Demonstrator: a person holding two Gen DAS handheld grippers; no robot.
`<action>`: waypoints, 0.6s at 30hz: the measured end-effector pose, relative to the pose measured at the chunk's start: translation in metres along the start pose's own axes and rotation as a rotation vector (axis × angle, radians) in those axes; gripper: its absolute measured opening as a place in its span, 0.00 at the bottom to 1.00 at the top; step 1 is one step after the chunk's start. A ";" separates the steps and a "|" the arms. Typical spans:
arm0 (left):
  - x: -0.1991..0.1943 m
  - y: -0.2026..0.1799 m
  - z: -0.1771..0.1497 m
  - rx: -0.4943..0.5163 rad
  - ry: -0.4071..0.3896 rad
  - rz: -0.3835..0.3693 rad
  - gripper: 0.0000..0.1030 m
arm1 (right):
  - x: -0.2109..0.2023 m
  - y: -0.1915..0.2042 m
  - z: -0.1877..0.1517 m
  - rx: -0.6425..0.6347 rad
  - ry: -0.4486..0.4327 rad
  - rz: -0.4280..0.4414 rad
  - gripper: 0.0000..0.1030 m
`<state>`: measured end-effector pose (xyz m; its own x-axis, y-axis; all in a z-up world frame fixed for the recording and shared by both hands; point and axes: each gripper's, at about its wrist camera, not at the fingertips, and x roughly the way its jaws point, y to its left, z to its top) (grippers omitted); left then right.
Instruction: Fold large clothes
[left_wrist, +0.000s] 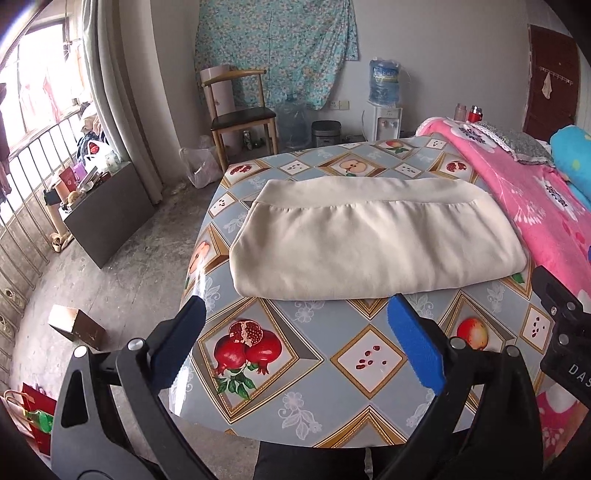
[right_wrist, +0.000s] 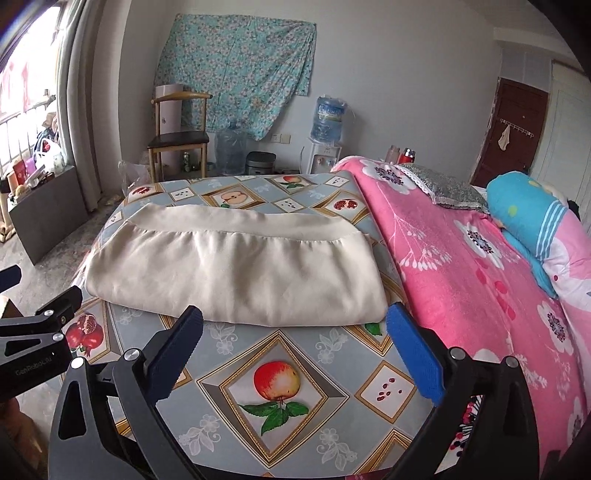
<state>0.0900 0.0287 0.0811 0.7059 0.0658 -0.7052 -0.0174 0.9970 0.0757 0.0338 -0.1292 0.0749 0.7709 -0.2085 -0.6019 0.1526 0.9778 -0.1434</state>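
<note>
While both grippers, left gripper and right gripper, gape wide and empty, near cream garment sits folded; regrabbing one layer could unfold it.

We saw a plain cream garment on a grey-blue tablecloth patterned with gold-framed red pomegranates and apples. Our gripper pads were blue on black frames, beside a pink blanket with white flowers; a teal floral cloth covered the wall
</note>
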 end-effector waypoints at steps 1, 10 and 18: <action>0.004 -0.001 0.000 -0.004 0.015 0.000 0.92 | 0.004 0.000 0.000 0.004 0.014 0.003 0.94; 0.037 -0.001 -0.001 -0.059 0.130 -0.025 0.92 | 0.032 -0.002 -0.003 0.028 0.108 0.019 0.94; 0.049 -0.008 -0.001 -0.051 0.164 -0.028 0.92 | 0.048 -0.006 -0.007 0.045 0.158 0.020 0.94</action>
<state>0.1242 0.0244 0.0452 0.5819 0.0392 -0.8123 -0.0377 0.9991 0.0213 0.0657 -0.1452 0.0412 0.6677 -0.1863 -0.7207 0.1684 0.9809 -0.0975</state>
